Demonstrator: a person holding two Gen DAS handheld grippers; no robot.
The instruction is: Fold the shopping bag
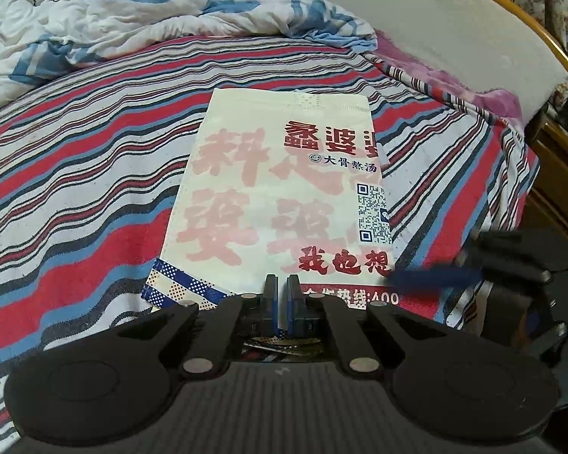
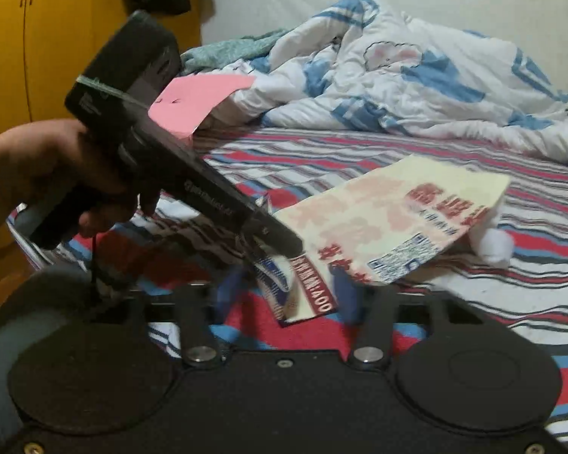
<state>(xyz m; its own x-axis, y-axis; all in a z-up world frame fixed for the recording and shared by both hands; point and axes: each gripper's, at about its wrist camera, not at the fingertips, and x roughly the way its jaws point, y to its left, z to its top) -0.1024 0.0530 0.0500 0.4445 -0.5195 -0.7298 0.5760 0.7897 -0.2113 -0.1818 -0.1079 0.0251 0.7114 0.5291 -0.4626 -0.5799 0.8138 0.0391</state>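
Shopping bag (image 1: 284, 196) lies flat mid-bed (image 1: 75, 189), near edge pinched by closed left tongs (image 1: 283, 283); right tongs (image 2: 284, 291), blurred at 3 o'clock, part-open and empty, should grab the free near corner, then fold square.

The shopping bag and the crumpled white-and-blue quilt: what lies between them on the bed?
Only striped bedsheet. The left wrist view shows that stretch bare between the shopping bag and the quilt.
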